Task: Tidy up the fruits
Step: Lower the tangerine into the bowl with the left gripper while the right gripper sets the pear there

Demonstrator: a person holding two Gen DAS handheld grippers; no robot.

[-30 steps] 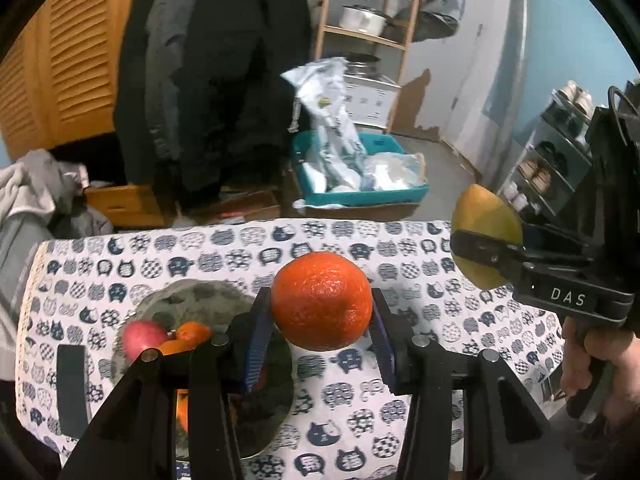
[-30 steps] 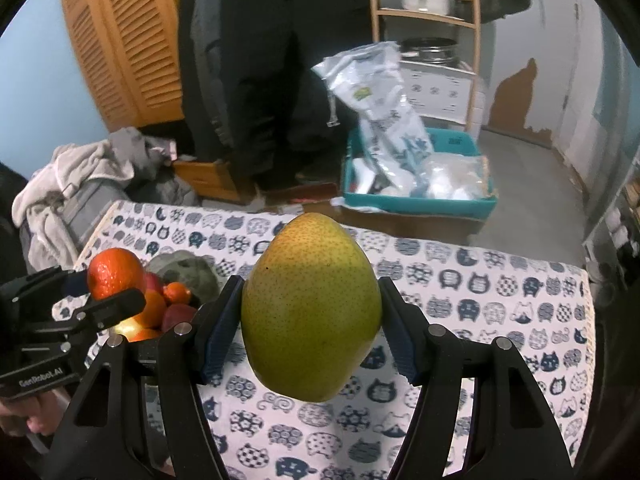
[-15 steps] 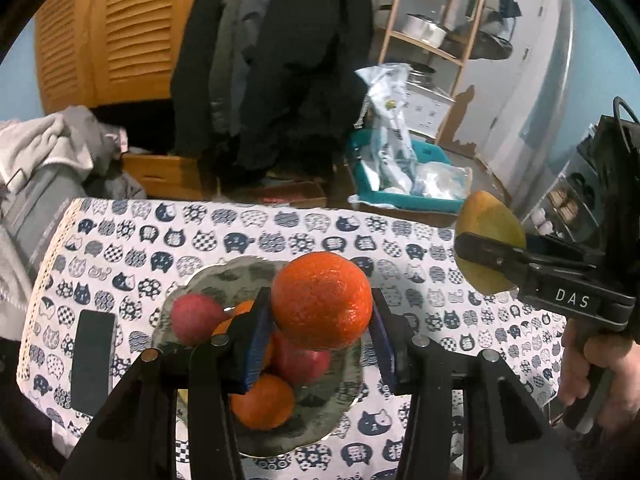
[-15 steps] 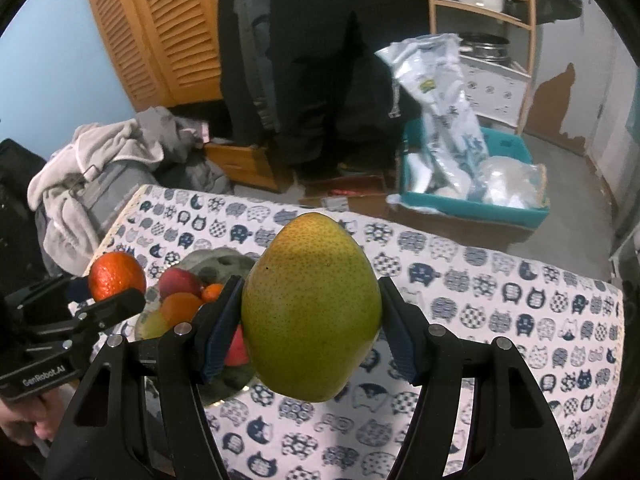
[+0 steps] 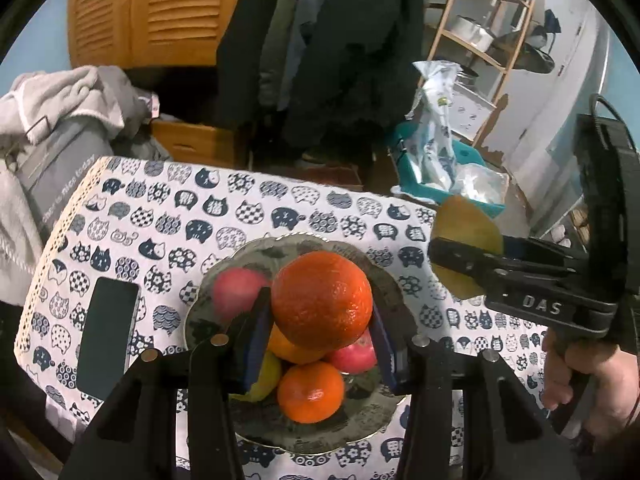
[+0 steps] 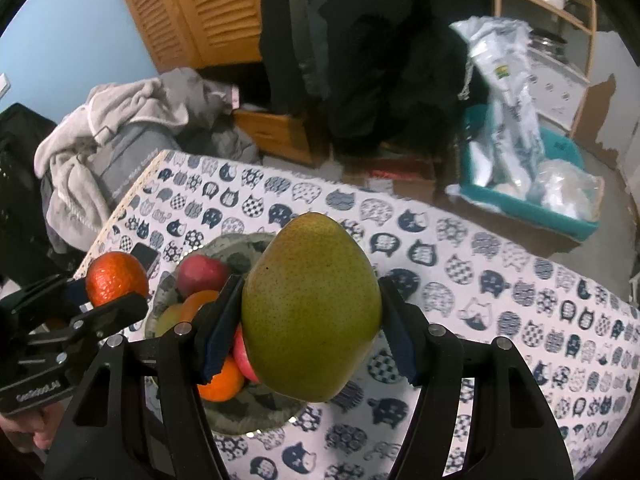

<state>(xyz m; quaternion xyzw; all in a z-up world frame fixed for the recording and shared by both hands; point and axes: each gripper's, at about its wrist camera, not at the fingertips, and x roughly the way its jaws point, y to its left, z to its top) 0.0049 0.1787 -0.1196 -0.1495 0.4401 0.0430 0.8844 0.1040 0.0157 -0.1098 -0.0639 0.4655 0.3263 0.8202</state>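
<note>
Left gripper (image 5: 322, 336) clamped on an orange (image 5: 322, 300), both pads touching its sides, held above the fruit bowl (image 5: 224, 280). Right gripper (image 6: 310, 328) closed tight on a green pear (image 6: 310, 312), held over the bowl's right part in the right wrist view.

Bowl holds 2 red apples (image 5: 236, 288), 2 more oranges (image 5: 310, 392) and a yellow-green fruit (image 5: 266, 376). Bowl sits on a table under a cat-print cloth (image 5: 168, 216). Dark phone (image 5: 106, 336) lies flat on the cloth, left of the bowl, apart from it.

Past the table: pile of grey clothes (image 5: 60, 120) at left, wooden drawer box (image 5: 192, 146) on the floor, dark coats (image 5: 340, 48) hanging, orange louvered doors (image 5: 152, 12), teal bin (image 6: 520, 196) with plastic bags, wooden shelf (image 5: 480, 32) with pots, pale blue wall.

Versus 0.5 s ago: both cameras tilted further down, bowl sits more centred under the orange, pear now overlaps the bowl. Grips unchanged.
</note>
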